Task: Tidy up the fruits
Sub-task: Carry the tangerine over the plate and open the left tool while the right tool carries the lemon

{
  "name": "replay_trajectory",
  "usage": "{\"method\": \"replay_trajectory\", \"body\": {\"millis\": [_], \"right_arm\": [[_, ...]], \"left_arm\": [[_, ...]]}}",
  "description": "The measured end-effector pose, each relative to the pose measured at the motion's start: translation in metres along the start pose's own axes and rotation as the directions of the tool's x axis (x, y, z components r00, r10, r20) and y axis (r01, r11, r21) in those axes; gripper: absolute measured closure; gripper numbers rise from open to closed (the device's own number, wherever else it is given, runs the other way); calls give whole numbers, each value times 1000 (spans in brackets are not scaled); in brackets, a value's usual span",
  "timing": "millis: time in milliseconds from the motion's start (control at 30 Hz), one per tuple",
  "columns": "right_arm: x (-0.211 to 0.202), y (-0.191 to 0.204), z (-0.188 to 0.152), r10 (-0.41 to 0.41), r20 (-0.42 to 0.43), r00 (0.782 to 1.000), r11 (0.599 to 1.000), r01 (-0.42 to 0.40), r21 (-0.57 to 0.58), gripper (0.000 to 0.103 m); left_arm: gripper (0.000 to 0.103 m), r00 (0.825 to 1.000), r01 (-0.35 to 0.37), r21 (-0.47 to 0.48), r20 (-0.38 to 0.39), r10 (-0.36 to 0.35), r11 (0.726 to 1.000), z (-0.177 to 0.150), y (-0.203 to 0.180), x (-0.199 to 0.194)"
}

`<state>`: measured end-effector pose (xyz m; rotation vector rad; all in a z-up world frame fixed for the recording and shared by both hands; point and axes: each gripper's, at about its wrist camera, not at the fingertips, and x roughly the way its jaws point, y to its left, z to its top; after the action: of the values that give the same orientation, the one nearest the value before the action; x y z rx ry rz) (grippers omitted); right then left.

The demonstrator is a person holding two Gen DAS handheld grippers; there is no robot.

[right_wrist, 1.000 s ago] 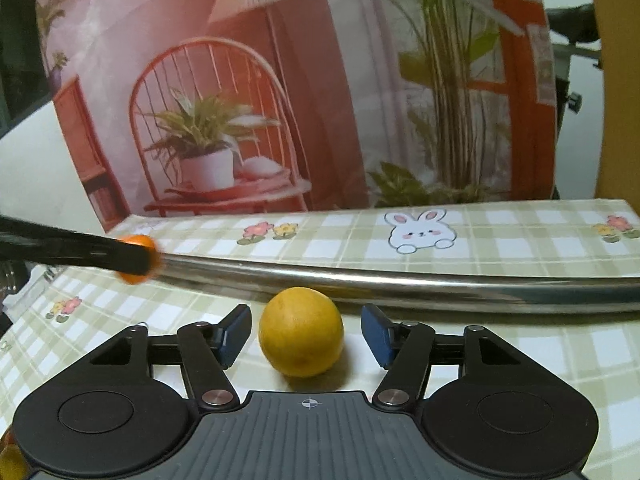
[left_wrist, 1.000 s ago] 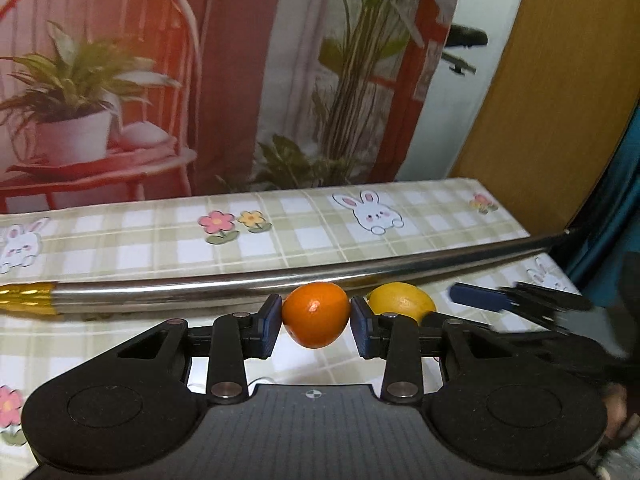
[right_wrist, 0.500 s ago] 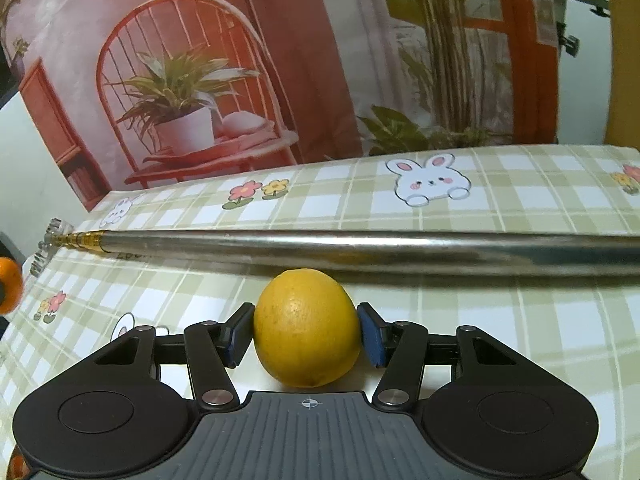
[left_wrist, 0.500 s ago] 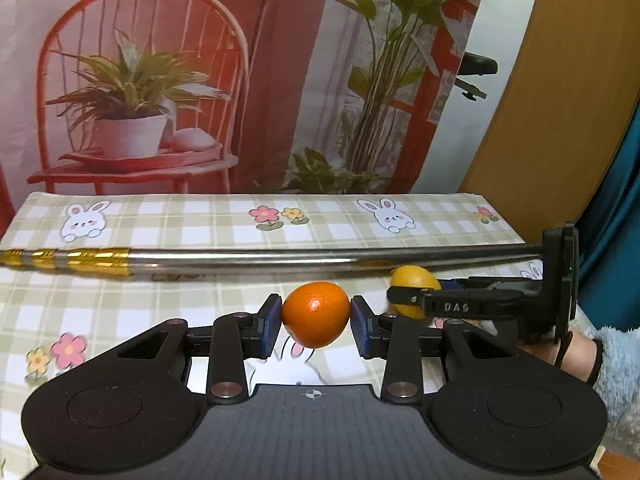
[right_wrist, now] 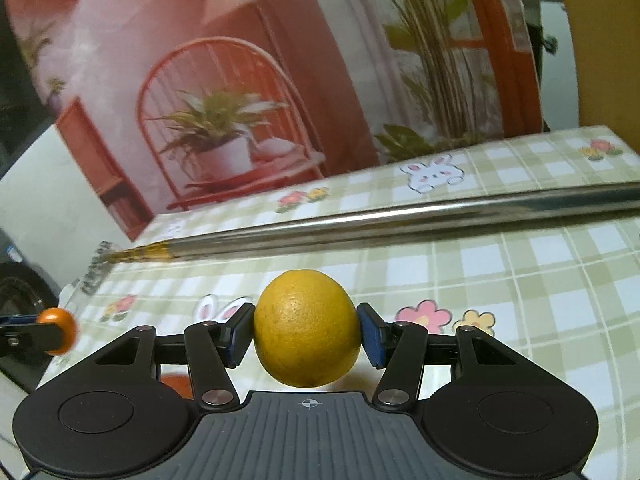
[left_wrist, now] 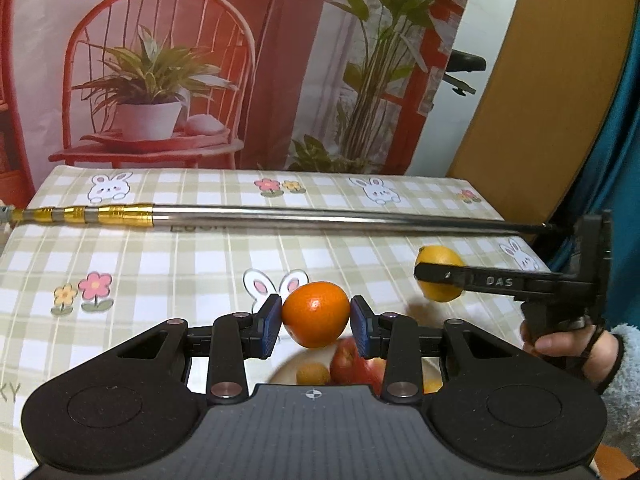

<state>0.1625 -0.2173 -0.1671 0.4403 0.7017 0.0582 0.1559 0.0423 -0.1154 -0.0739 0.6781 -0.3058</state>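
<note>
A checked tablecloth (left_wrist: 180, 264) printed with rabbits and flowers covers the table in front of a backdrop picturing a red chair and potted plants, and a long metal pole (left_wrist: 320, 216) lies across the cloth from side to side. On your side of that pole, your left gripper (left_wrist: 316, 322) pinches an orange (left_wrist: 316, 314) between its blue pads, lifted clear of the cloth, and just below it a white plate (left_wrist: 280, 374) shows with an apple (left_wrist: 352, 364) and a smaller brownish fruit already on it. Your right gripper (right_wrist: 306, 338) clamps a yellow lemon (right_wrist: 306, 328), also on the near side of the pole and held in the air (the left camera shows it hanging beside your hand (left_wrist: 568, 344)). Both fruits are round and smooth-skinned, gripped only at their widest point, so a tilt or a jolt could roll one out of the pads. The plate looks crowded, I judge: release the orange from height and it may bounce off the apple and run toward the table edge. Mind too that the two grippers are near each other; converging on the plate together risks a knock.
</note>
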Motion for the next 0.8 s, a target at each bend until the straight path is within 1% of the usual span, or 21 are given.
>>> {"method": "replay_trajectory", "body": {"millis": [100, 200, 333, 400, 600, 800], "right_arm": [[-18, 14, -9, 13, 24, 1000, 999, -12, -31, 52], [-33, 25, -19, 27, 41, 999, 999, -25, -42, 52], [-48, 32, -33, 36, 60, 998, 999, -34, -27, 52], [-54, 33, -38, 38, 61, 997, 999, -36, -19, 52], [-65, 32, -43, 30, 60, 998, 1000, -29, -9, 52], [-72, 37, -45, 28, 63, 998, 999, -27, -28, 52]], "left_arm": [[64, 1000, 9, -6, -22, -9, 1000, -12, -2, -3], [64, 998, 16, -26, -53, -17, 1000, -25, 0, 3], [64, 995, 24, -46, -100, -28, 999, -39, 3, 17], [64, 993, 15, -46, -119, -20, 999, -44, 3, 23], [64, 991, 17, -40, -131, -22, 999, -43, 3, 31], [63, 987, 21, -15, -156, -23, 1000, -41, -3, 42]]}}
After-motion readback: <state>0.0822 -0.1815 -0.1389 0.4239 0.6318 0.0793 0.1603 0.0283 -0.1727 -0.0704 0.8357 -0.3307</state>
